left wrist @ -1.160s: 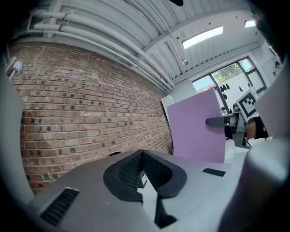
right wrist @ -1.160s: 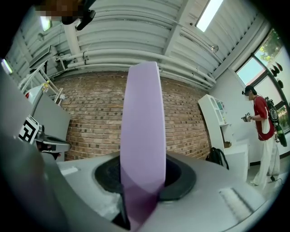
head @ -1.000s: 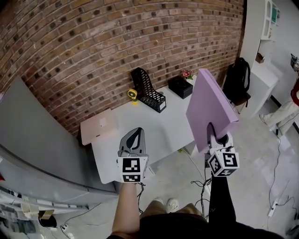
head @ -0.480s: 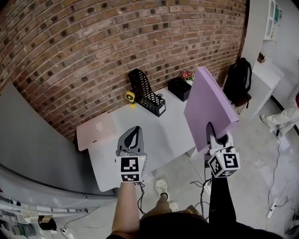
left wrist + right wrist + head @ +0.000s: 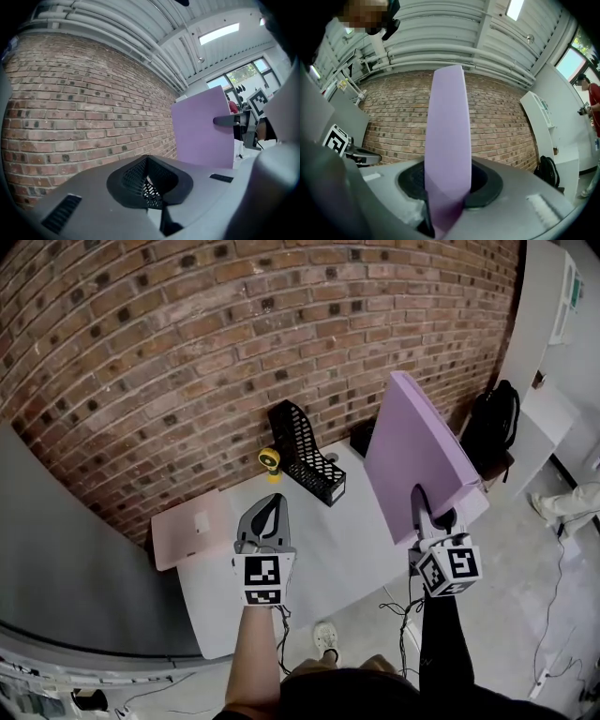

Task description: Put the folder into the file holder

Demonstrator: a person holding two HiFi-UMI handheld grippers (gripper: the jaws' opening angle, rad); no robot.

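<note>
A large purple folder (image 5: 412, 451) stands upright in the air, and my right gripper (image 5: 424, 514) is shut on its lower edge. In the right gripper view the folder (image 5: 447, 136) rises edge-on from between the jaws of the right gripper (image 5: 444, 208). The black mesh file holder (image 5: 307, 454) stands on the white table (image 5: 347, 531) near the brick wall, left of the folder and beyond both grippers. My left gripper (image 5: 265, 519) hovers over the table's near part, shut and empty. The left gripper view shows the left gripper (image 5: 148, 158), with the holder (image 5: 140, 180) showing through its jaw window and the folder (image 5: 201, 129) to the right.
A pink flat case (image 5: 192, 526) lies at the table's left end. A small yellow object (image 5: 269, 460) sits beside the holder. A black box (image 5: 362, 437) is partly hidden behind the folder. A black backpack (image 5: 495, 427) rests by a white cabinet (image 5: 553, 409) on the right.
The person has stepped closer to the table, so holder and table appear nearer and more central. Both grippers keep their pose, and the right one still holds the folder upright.
</note>
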